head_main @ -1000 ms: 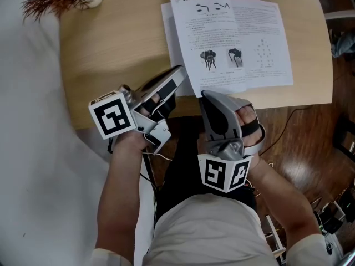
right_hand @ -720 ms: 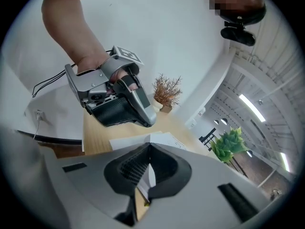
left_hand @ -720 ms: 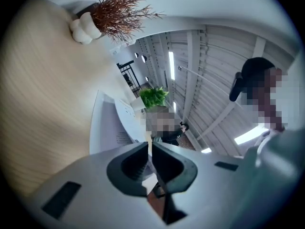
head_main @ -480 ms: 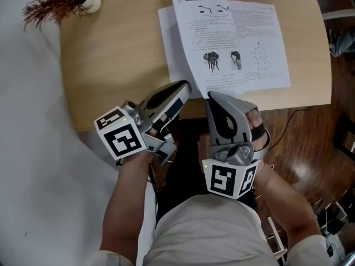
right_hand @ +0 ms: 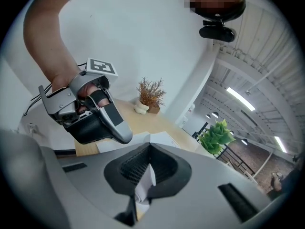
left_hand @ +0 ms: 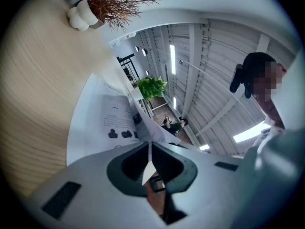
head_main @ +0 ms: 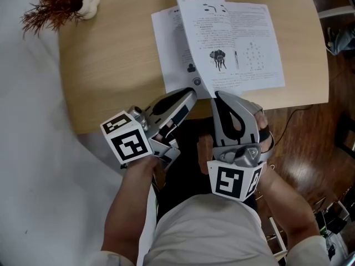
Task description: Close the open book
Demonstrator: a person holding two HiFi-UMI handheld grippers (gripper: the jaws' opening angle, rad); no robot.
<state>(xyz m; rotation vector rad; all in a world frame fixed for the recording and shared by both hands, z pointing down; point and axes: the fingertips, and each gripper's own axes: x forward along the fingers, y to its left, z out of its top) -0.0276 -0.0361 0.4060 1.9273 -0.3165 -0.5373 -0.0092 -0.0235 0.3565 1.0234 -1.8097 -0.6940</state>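
Observation:
The open book (head_main: 247, 40) lies on the round wooden table (head_main: 111, 65), near its front edge. One printed page (head_main: 213, 37) stands lifted over the spine, and the left page (head_main: 169, 43) shows beneath it. My left gripper (head_main: 192, 95) is shut on a white page edge at the book's near side, seen as a thin sliver between its jaws (left_hand: 149, 149). Right beside it, my right gripper (head_main: 218, 96) is shut on paper too (right_hand: 149, 151). In the right gripper view the left gripper (right_hand: 125, 136) sits just left of the book's corner (right_hand: 164, 138).
A dried plant in a white vase (head_main: 55, 1) stands at the table's far left corner (left_hand: 112, 4). The table's front edge (head_main: 133, 123) runs just under both grippers. Wooden floor with a cable (head_main: 294, 121) lies to the right.
Both grippers have drawn back toward the table's front edge, the left one also shifting right. The lifted page has risen and swung left, uncovering more of the left page.

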